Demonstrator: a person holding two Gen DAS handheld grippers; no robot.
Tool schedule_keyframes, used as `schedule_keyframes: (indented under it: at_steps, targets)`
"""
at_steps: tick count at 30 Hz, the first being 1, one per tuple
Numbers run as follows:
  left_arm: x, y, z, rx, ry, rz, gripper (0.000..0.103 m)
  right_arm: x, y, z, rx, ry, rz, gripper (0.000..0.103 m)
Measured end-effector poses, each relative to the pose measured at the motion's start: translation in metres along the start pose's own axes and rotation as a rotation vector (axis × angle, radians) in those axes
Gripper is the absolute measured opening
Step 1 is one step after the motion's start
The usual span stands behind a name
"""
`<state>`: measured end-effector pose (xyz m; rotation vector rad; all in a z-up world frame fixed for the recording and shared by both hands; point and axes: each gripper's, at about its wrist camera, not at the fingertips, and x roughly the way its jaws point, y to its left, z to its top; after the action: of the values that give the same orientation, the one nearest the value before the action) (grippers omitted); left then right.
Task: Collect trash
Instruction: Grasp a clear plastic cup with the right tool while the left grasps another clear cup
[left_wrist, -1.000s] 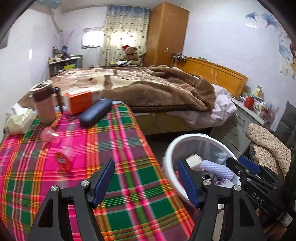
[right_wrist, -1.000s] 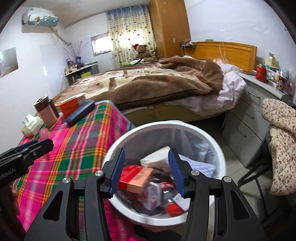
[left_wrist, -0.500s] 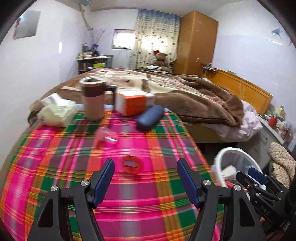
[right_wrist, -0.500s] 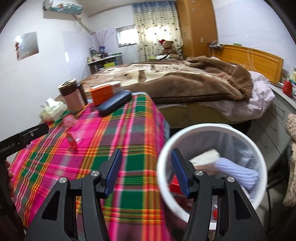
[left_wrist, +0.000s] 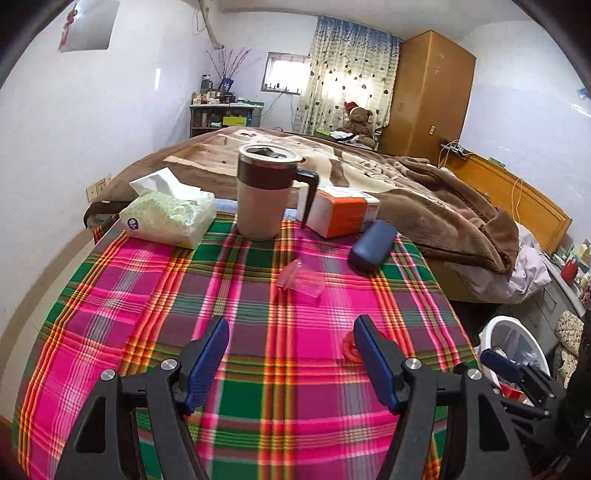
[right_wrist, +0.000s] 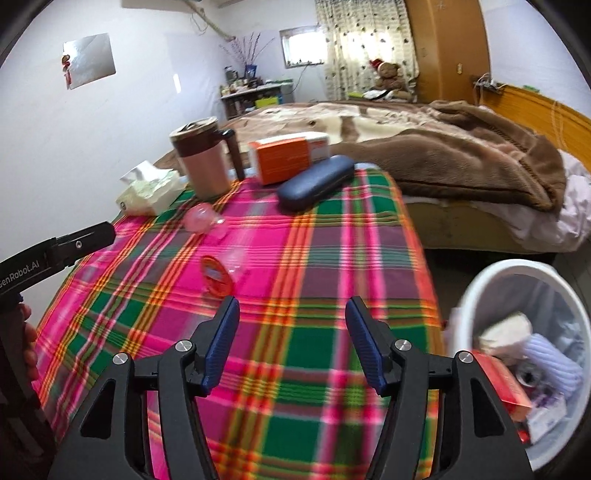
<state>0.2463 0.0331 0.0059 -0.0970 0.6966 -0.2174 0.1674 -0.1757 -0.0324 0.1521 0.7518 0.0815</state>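
Observation:
My left gripper (left_wrist: 291, 332) hangs open over the plaid tablecloth (left_wrist: 147, 295) with nothing between its fingers. A crumpled clear plastic piece (left_wrist: 301, 278) lies ahead of it. A red round lid (left_wrist: 348, 347) peeks out beside its right finger. My right gripper (right_wrist: 291, 314) is over the cloth too, its jaws opening and empty. In the right wrist view the red lid (right_wrist: 218, 275) lies just ahead to the left, with the clear pink plastic piece (right_wrist: 202, 219) beyond it. The white trash bin (right_wrist: 480, 280) stands on the floor to the right, holding a red box (right_wrist: 502, 384) and other trash.
At the table's far edge stand a lidded mug (left_wrist: 264, 192), a tissue pack (left_wrist: 168, 214), an orange box (left_wrist: 341, 210) and a dark blue case (left_wrist: 373, 242). A bed with a brown blanket (left_wrist: 424, 199) lies behind. The bin (left_wrist: 491, 328) sits off the table's right edge.
Both views have swung left, from the bin onto the table. The bin has slid to the right edge. The right gripper's jaws stand a little wider than before.

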Motion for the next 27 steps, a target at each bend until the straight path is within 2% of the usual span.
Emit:
schedule_keyframes:
  at_steps: [4, 7, 11, 16, 21, 26, 27]
  targets:
    - [0.012, 0.012, 0.009, -0.008, 0.005, 0.007, 0.070, 0.020, 0.016, 0.006, 0.015, 0.030, 0.068, 0.062]
    - [0.025, 0.025, 0.016, -0.031, 0.023, -0.017, 0.070, 0.034, 0.027, 0.010, 0.016, 0.040, 0.103, 0.070]
    - [0.043, 0.040, 0.026, -0.062, 0.039, -0.012, 0.070, 0.054, 0.038, 0.017, -0.004, 0.070, 0.099, 0.071]
    - [0.067, 0.045, 0.034, -0.055, 0.070, -0.045, 0.070, 0.078, 0.044, 0.025, -0.015, 0.119, 0.107, 0.071]
    - [0.090, 0.038, 0.039, -0.031, 0.110, -0.051, 0.070, 0.090, 0.042, 0.031, -0.054, 0.134, 0.062, 0.071]
    - [0.110, 0.026, 0.043, -0.006, 0.128, -0.066, 0.070, 0.091, 0.029, 0.034, -0.036, 0.134, 0.035, 0.070]
    - [0.113, 0.024, 0.043, -0.003, 0.132, -0.068, 0.070, 0.091, 0.025, 0.034, -0.026, 0.136, 0.032, 0.066]
